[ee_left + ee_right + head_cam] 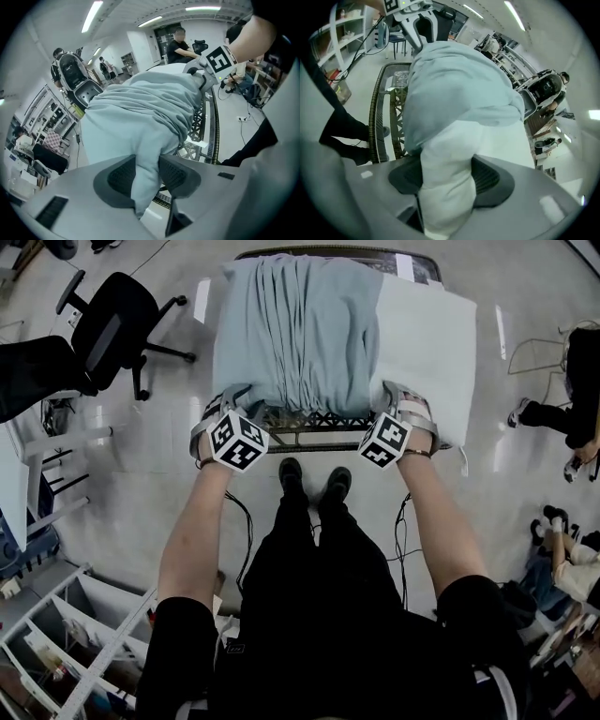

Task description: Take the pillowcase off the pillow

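Obs.: the pale blue-grey fabric pillowcase [291,324] sits bunched in pleats over the left part of the white rectangular pillow [427,329]. The pillow lies on the metal-lattice tabletop [305,420], and its right part is already bare.

Left tongs [147,176] pinch a fold of the pillowcase at the near edge, with the pads pressed onto the cloth. Right tongs [447,180] pinch the pillow's bare near corner, white stuffing squeezed between the pads.

Risks, judged from here:
1. The left grip holds only a narrow fold (one layer or two, cannot tell). A sharp pull could slide the cloth out of the pads.
2. If that fold also traps some pillow inside it, case and pillow would move together and nothing would strip off.
3. The right grip is on soft filling, which can compress and slip. The pillow would then drag sideways with the pillowcase, possibly off the tabletop.
4. The gathered pleats could catch on the pillow's covered left corners and stall the pull.
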### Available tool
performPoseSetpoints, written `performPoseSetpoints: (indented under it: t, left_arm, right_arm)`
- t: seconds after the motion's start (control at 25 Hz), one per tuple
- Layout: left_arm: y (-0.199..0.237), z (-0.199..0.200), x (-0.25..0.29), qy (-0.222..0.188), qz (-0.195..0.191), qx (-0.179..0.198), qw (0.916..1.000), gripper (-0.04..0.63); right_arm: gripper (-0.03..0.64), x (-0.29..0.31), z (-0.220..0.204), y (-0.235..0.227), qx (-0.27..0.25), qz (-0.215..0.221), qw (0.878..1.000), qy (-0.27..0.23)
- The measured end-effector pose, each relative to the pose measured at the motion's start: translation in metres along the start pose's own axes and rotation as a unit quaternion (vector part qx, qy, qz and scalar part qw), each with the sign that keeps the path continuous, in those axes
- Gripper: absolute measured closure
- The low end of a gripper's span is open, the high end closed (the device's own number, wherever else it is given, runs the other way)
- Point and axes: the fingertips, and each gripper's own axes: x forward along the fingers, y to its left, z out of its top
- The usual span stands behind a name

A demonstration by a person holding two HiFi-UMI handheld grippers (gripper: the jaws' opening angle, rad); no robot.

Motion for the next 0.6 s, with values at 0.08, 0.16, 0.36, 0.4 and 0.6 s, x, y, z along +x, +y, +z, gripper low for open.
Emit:
performPoseSetpoints:
  t: [0.08,0.16,0.36,0.4,0.6]
  left_arm:
    - [0.001,-0.002,-0.006,-0.004,-0.013,0.019,0.9997,0.467]
    - [0.001,-0.010,-0.010,-0.005,-0.024,0.047,0.9986,0.522]
    - [0.009,-0.037,-0.018,-0.011,-0.052,0.070,0.9961,0.588]
    - [0.012,-0.041,-0.021,-0.014,-0.056,0.076,0.9954,0.589]
    - [0.034,-0.062,-0.024,-0.024,-0.018,0.066,0.9973,0.586]
  right_arm:
    - [0.352,-0.006,-0.001,-0.004,0.003,0.011,1.000,0.011]
    - [0.377,-0.013,-0.003,-0.004,0.001,0.028,0.999,0.022]
    - [0.403,-0.027,-0.008,-0.006,0.012,0.055,0.997,0.046]
    - [0.403,-0.028,-0.008,-0.007,0.018,0.057,0.997,0.047]
    - [0.369,-0.026,-0.010,-0.009,0.039,0.054,0.996,0.059]
